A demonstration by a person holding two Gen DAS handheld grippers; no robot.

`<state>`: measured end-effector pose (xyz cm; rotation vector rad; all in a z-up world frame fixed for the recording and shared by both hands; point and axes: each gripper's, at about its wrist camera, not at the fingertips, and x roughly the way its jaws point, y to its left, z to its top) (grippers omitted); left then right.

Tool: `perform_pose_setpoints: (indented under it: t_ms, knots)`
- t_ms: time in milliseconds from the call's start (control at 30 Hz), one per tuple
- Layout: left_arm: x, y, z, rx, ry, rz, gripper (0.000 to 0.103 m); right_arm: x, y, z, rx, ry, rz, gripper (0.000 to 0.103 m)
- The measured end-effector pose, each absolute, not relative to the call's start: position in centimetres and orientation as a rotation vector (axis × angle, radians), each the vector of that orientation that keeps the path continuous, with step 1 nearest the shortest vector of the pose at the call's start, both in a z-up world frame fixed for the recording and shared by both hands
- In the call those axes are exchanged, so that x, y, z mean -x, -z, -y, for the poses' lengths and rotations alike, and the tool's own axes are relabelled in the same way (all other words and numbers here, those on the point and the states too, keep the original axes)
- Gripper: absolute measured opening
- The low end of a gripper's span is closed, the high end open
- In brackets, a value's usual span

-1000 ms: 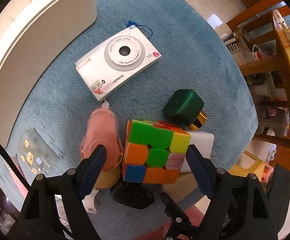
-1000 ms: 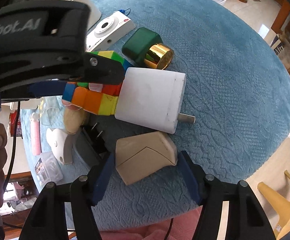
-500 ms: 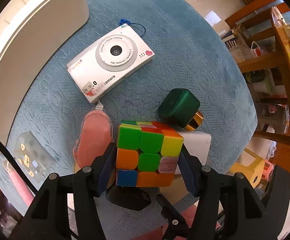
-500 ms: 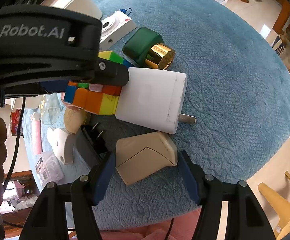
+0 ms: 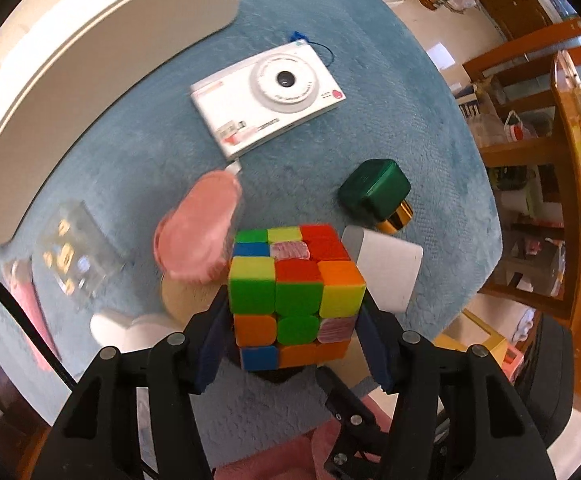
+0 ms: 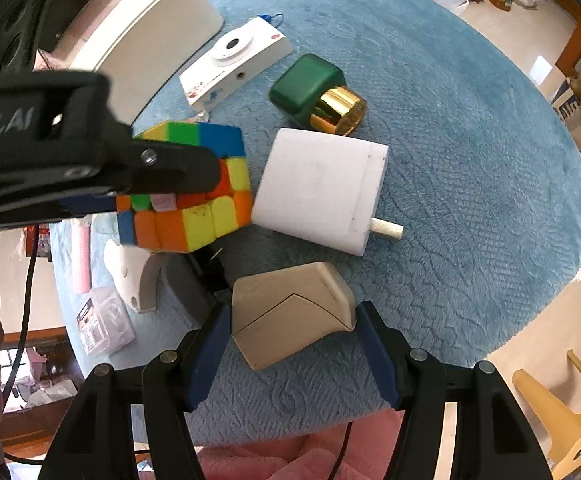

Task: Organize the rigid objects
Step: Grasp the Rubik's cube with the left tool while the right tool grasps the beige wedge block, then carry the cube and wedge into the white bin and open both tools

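White "bot.AI" lettering on left claw [image 5: 294, 332] pinching puzzle cube [image 5: 294, 300], right claw [image 6: 292, 332] pinching beige block [image 6: 290, 312].

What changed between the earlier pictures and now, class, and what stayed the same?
The left tool has just been closing and now clamps the colourful puzzle cube, which looks lifted and tilted. The right tool still sits around the beige block, pads at its sides. The white camera, green bottle with gold cap and white charger stayed put.
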<state>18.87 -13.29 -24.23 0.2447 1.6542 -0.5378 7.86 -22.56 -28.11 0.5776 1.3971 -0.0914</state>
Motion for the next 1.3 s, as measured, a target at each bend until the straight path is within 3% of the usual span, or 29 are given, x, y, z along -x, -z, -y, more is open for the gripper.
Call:
perform_pose_setpoints:
  t_ms: [500,900,1300]
  knots:
    - [-16.5,18.1,5.3,-0.157,0.393,-1.552,0.061,-7.0,21.4,19.7,-0.482,0.068,-1.281,0.065]
    - [-15.3,12.3,-1.3,-0.035,0.259,-1.421,0.062,-11.6,13.6,18.9,-0.332,-0.003,-1.109,0.065]
    - [-17.3,8.4,-4.6,0.087,0.142,-1.278,0.061,-16.1,10.9,18.3,-0.240,-0.109,-1.024,0.065]
